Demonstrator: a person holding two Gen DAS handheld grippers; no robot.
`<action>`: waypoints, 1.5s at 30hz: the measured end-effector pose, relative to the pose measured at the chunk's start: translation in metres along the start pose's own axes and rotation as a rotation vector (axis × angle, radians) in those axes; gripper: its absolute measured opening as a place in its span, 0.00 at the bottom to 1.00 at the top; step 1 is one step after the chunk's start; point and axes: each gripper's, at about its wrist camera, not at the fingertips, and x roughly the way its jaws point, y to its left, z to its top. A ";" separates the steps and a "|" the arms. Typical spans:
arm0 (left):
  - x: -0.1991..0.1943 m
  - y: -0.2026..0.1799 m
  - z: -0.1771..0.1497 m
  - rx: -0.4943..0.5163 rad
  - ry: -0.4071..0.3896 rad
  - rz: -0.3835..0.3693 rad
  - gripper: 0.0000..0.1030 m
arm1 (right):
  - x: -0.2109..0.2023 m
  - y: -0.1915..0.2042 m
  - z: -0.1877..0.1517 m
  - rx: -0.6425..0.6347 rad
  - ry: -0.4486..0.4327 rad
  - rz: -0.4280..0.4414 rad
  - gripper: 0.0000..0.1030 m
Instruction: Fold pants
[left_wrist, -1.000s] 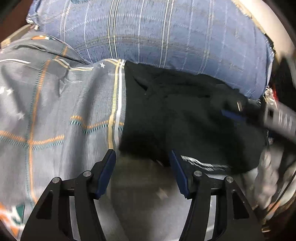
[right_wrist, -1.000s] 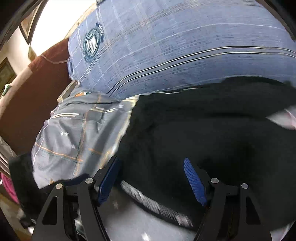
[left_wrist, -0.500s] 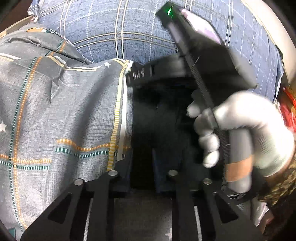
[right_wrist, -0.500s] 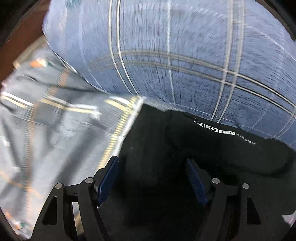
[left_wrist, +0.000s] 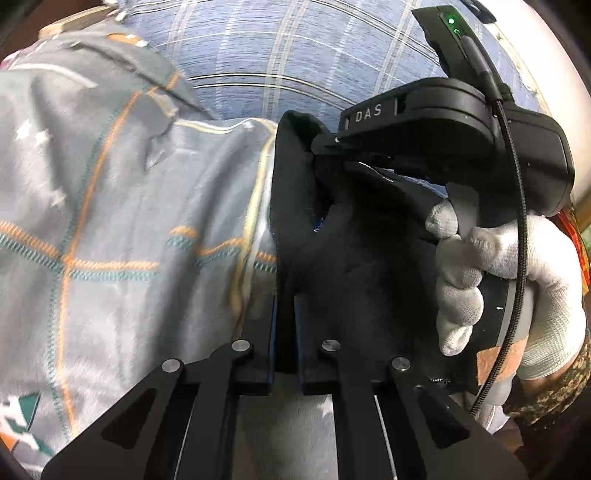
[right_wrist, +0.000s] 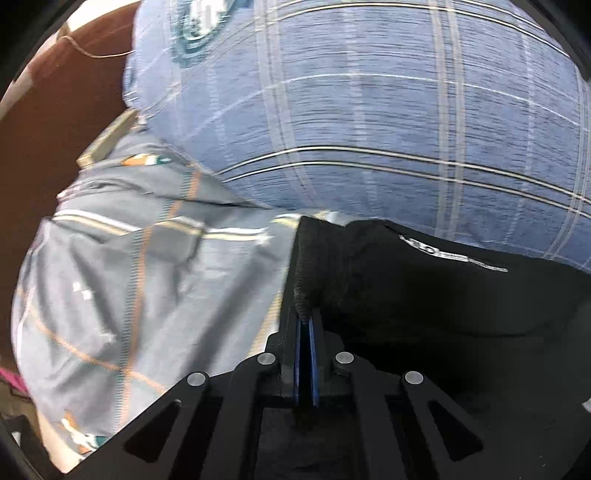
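A grey bedsheet (left_wrist: 122, 229) with orange and teal lines fills the left of both views; a blue plaid pillow (right_wrist: 388, 122) lies at the far side. The black pants (left_wrist: 354, 266) lie right of the sheet's striped border, near the pillow. The left gripper (left_wrist: 285, 321) has just closed and pinches the pants' left edge between its blue pads. Further right, the right gripper (right_wrist: 303, 332), held by a white-gloved hand (left_wrist: 495, 280), has just snapped closed, its pads nipping a raised fold of the pants' far-left corner.
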 end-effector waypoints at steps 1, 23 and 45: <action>0.004 0.003 0.001 -0.005 0.004 0.004 0.06 | 0.007 0.003 0.001 -0.002 0.008 0.007 0.03; -0.002 -0.040 0.076 0.236 -0.037 0.041 0.46 | -0.133 -0.246 -0.067 0.328 -0.140 -0.173 0.31; 0.178 -0.040 0.176 0.344 0.180 0.061 0.69 | -0.066 -0.437 -0.014 0.533 -0.080 -0.432 0.50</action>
